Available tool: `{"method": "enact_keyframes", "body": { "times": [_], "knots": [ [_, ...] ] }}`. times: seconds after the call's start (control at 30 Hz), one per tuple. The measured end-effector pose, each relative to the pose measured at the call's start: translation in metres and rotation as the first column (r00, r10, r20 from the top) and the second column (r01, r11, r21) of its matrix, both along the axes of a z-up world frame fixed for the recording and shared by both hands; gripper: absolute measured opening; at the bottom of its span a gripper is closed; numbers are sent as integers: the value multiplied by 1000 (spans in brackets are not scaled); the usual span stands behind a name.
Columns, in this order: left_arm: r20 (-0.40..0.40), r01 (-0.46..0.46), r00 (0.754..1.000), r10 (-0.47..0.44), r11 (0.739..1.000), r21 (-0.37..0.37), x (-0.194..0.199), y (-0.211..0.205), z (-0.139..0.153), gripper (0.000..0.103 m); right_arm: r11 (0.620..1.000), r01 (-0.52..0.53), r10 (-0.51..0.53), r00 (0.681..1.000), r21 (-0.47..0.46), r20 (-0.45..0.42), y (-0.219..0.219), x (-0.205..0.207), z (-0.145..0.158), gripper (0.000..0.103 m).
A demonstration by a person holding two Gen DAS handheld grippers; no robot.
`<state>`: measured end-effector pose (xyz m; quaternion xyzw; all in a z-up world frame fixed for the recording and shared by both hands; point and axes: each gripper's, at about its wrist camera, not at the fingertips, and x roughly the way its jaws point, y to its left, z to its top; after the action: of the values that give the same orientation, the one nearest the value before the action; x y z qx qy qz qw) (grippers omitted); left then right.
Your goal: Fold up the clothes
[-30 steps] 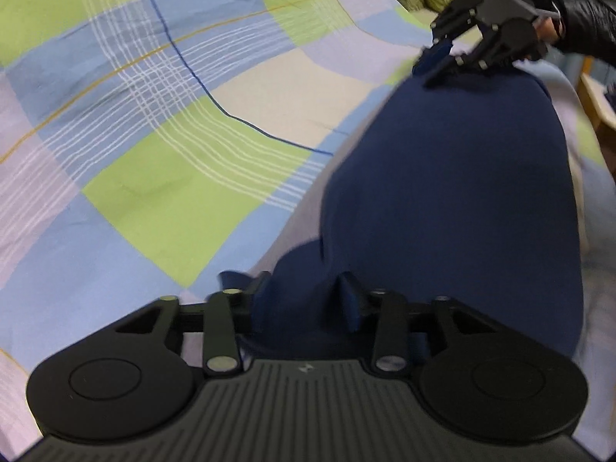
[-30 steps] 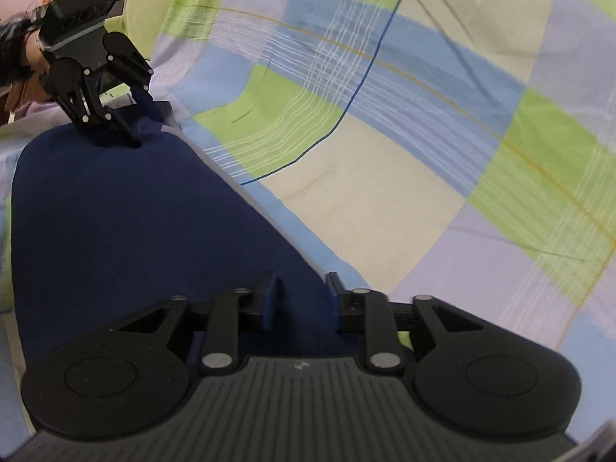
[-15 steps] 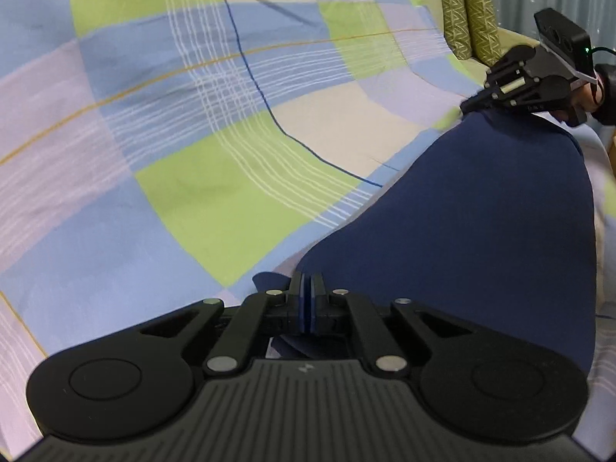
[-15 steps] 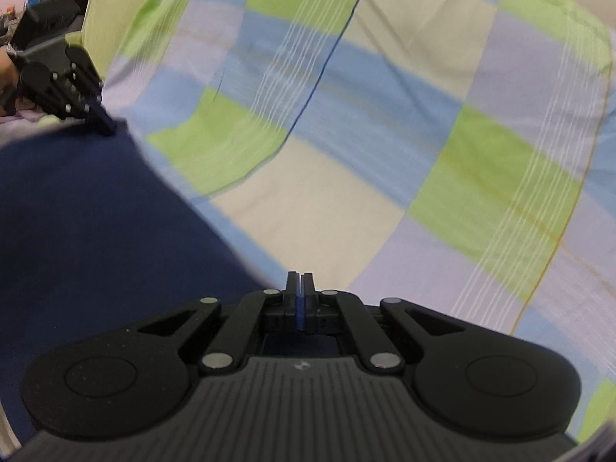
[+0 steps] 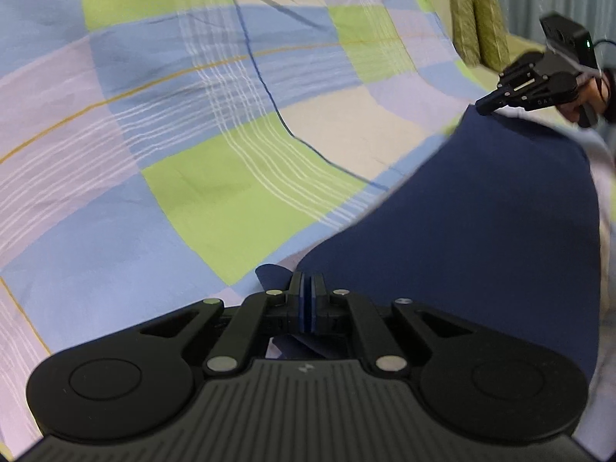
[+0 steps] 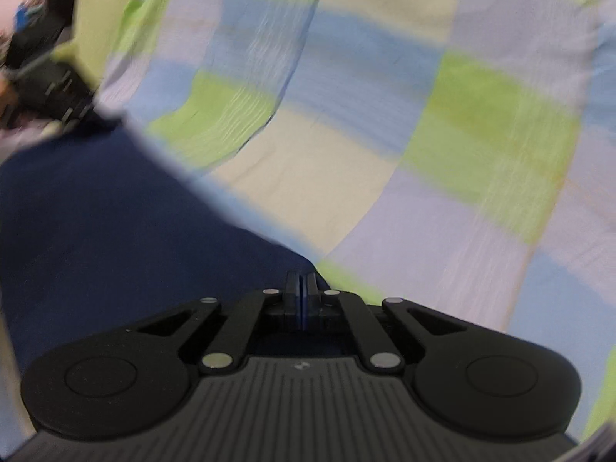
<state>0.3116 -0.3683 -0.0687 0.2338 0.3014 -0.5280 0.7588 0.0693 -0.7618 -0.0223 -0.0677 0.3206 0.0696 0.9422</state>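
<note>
The navy garment (image 5: pixel 469 238) lies spread over a checked bedsheet (image 5: pixel 200 123), filling the lower right of the left wrist view and the left side of the right wrist view. It looks like a smooth single panel, flat through its middle, with its edge running diagonally across the sheet. No crease, stacked layer or tucked part shows, though what kind of garment it is cannot be told from here.

Each end of that edge is now gripped. The left tool (image 5: pixel 307 288) has its jaws pressed together on a corner of the cloth at the bottom centre of its own view, with a small flap of navy poking out just to the left of the tips. Its jaws have just been closing, and the fabric is between them. The right tool (image 6: pixel 301 287) is likewise clamped on the cloth at the bottom centre of its view, where the navy edge meets its tips. In the left wrist view it sits at the upper right, pinching the far corner.

So the grasping step appears finished and the fold itself not yet begun. I judge that carrying the held edge over the rest of the cloth, laying it down and any further folds all remain. The right wrist view is blurred, so fine detail there is uncertain.

Two green cushions (image 5: pixel 477 27) stand at the upper right, beyond the sheet.
</note>
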Motion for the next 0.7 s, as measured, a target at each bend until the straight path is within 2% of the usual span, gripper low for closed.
{"method": "enact_keyframes", "body": {
  "times": [0.07,0.13,0.2,0.27,0.3,0.37,0.4,0.47,0.57,0.6,0.7],
  "knots": [
    [-7,-52,999,52,999,17,5,4,-4,1,1000,28,-28,1000,8,13,-1,2,-3,0],
    [-17,-69,997,70,997,44,8,4,-10,1,999,19,-21,999,-32,-47,4,6,-16,0],
    [-33,-89,995,90,996,21,11,9,-8,1,999,39,-41,996,-28,-81,4,8,-24,0],
    [-33,-109,993,109,994,1,10,15,-3,1,996,93,-94,992,-14,-87,-1,8,-27,14],
    [-31,-113,993,112,994,-6,7,19,1,1,991,133,-134,988,-18,-73,-4,7,-25,30],
    [-24,-118,993,117,993,-17,1,26,8,2,974,223,-224,974,-51,-24,-9,-3,-16,29],
    [-28,-119,993,118,992,-30,-4,31,12,2,970,242,-242,970,-35,-10,-11,-9,-11,29],
    [-36,-120,992,118,991,-60,-17,41,21,2,957,281,-284,958,69,27,-18,-39,5,29],
    [-45,-127,991,123,987,-100,-45,59,27,6,934,316,-329,943,167,54,-16,-91,13,29],
    [-47,-128,991,124,986,-104,-48,61,28,10,927,327,-342,938,185,58,-16,-106,14,29],
    [-72,-147,988,139,981,-128,-87,77,26,25,908,374,-392,918,190,66,15,-161,11,29]
  ]
}}
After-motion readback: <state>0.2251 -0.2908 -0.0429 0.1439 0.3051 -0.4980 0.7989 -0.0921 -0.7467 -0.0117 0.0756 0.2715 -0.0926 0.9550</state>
